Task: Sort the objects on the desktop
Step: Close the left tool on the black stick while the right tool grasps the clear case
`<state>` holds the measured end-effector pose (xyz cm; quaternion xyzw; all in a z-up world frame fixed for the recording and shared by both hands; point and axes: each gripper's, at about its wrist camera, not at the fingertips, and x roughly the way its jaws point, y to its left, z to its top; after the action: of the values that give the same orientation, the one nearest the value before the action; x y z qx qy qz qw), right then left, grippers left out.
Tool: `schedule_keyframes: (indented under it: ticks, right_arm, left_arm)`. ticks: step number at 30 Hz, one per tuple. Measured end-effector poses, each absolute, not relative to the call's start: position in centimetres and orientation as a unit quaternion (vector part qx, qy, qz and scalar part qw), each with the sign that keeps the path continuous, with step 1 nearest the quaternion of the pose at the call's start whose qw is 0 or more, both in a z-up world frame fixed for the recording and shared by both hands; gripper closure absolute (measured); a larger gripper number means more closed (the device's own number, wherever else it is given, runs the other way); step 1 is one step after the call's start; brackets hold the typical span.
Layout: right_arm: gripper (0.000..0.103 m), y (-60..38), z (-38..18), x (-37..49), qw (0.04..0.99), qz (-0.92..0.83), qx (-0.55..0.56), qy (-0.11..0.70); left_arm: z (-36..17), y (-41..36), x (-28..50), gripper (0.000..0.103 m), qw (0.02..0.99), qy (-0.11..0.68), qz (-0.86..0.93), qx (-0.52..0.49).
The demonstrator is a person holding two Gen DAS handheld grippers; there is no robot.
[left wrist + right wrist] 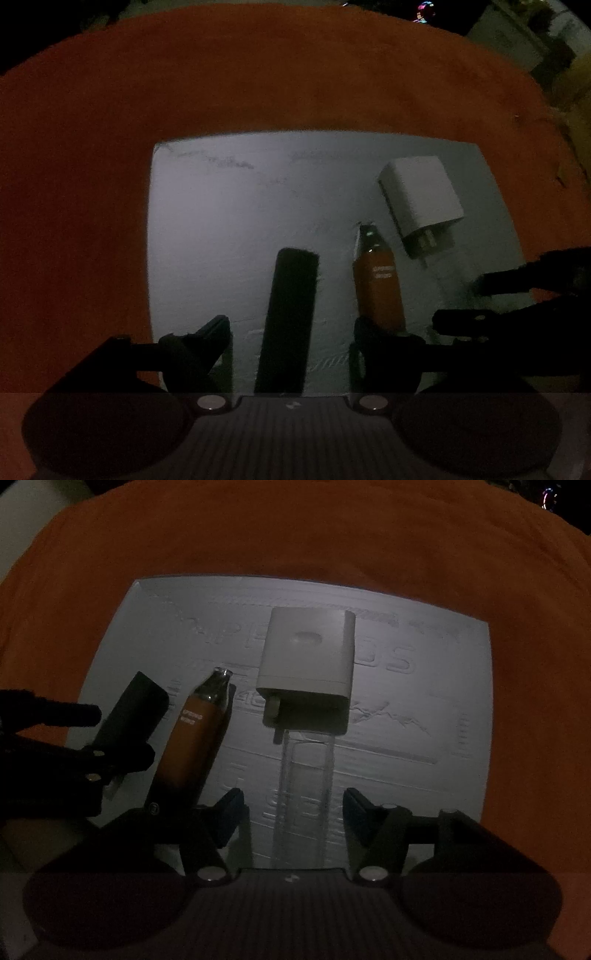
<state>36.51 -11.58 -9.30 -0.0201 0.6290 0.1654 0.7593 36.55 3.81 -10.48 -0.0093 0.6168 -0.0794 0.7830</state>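
Since our left gripper [291, 332] and right gripper [291, 808] stand open around the black bar [290, 317] and clear case [304, 797], we judge both laid on the white tray [424, 782] with the charger [308, 664].

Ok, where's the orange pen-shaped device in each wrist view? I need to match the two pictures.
Left wrist view: the orange device lies right of centre on the white tray, just right of the black bar.
Right wrist view: the orange device lies left of centre, tip angled up-right.
Shared landmark: the white charger, lying on the tray beyond the device's tip.
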Motion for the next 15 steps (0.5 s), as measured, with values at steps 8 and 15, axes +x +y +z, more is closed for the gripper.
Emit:
schedule_keyframes:
  ticks: [8,15]
  right_arm:
    - [0.071,-13.2,-8.9,35.3,0.781,0.183,-0.007,0.597]
    - [0.071,-15.6,-6.8,35.7,0.786,0.172,0.051,0.591]
  left_arm:
    - [-10.5,3.3,36.1,0.081,0.797,0.597,-0.092,0.008]
    - [-8.0,4.0,36.3,0.081,0.813,0.576,-0.085,-0.02]
